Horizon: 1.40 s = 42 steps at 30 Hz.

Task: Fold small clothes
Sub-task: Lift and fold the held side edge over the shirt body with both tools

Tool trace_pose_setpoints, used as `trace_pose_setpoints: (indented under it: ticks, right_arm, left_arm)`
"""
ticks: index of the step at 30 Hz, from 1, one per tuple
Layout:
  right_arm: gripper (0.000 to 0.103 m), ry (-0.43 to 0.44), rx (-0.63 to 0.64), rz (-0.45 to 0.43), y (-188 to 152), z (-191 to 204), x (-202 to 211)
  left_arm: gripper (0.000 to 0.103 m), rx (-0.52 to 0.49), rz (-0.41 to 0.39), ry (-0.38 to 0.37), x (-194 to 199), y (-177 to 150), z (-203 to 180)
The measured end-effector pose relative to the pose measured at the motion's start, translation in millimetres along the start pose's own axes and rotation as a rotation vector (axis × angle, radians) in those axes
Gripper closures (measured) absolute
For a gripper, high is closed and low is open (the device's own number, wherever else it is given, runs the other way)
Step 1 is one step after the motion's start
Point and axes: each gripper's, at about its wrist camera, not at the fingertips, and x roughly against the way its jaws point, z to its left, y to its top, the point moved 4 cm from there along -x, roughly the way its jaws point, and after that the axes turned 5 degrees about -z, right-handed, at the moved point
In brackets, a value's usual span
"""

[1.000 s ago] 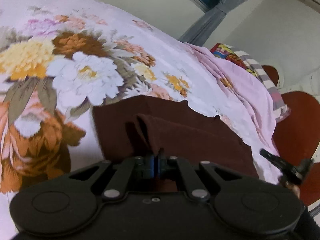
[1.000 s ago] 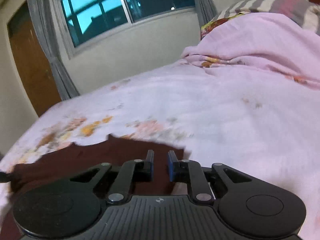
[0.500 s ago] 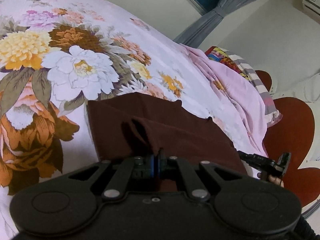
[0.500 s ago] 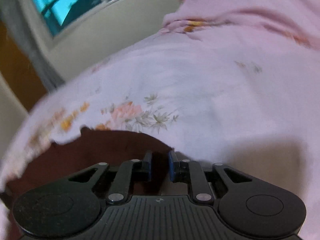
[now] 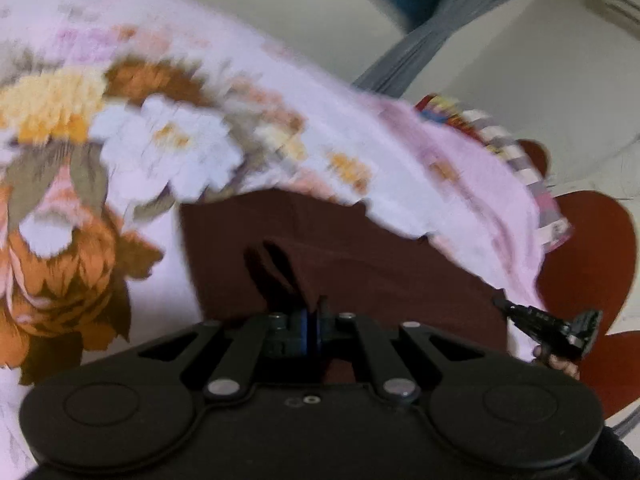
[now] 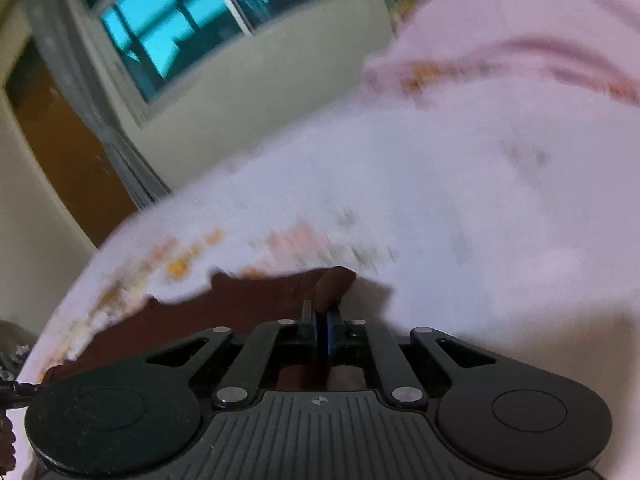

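Left wrist view, blurred, shows my left gripper (image 5: 311, 312) with its jaws pressed together on a raised fold of the dark brown garment (image 5: 360, 264). The garment lies spread on the bed's floral sheet (image 5: 132, 136), reaching from just in front of this gripper across toward the bed's far right edge, where the pink blanket (image 5: 480, 200) is bunched up. A striped pillow (image 5: 504, 144) peeks out behind the blanket, next to the reddish-brown headboard (image 5: 592, 248). At the right edge of this view I can see my right gripper (image 5: 548, 324) side-on at the garment's far corner, with fingers (image 5: 560, 364) of the hand holding it below.

In the right wrist view my right gripper (image 6: 320, 312) has just been closing: its jaws now stand pinched on a corner of the brown garment (image 6: 248, 296), and cloth bulges up between and just beyond the tips. The rest of the garment runs left along the near edge of the bed. Beyond it lies the pale sheet, then the cream wall with a window (image 6: 172, 36), a grey curtain (image 6: 80, 92) and an orange-brown door (image 6: 64, 156) at the left.
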Motion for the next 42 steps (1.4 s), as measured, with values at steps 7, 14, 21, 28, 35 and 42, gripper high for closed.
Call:
trace_pose_setpoints:
  ticks: [7,14,21,28,35,42]
  right_arm:
    - [0.099,-0.129,-0.045,0.062,-13,-32,-26]
    - [0.066,-0.096,-0.028,0.047,-17,-20,8]
    - [0.065,-0.009,-0.164,0.054,-44,-6,51]
    - [0.065,0.002,0.213,0.063,-85,55,90]
    - [0.096,-0.119,0.392,0.071,-85,69,65]
    - [0.091,-0.131,0.304,0.111,-92,52,58]
  left_arm:
    - [0.098,0.101,0.03,0.132,-11,3,31]
    - [0.035,-0.025,-0.021,0.157,9,-6,10]
    - [0.094,-0.062,0.063,0.184,-1,-23,11]
    - [0.096,0.007,0.045,0.131,8,-18,10]
    - [0.097,0.085,0.041,0.081,12,-10,8]
    - [0.086,0.008,0.093,0.187,-2,-25,16]
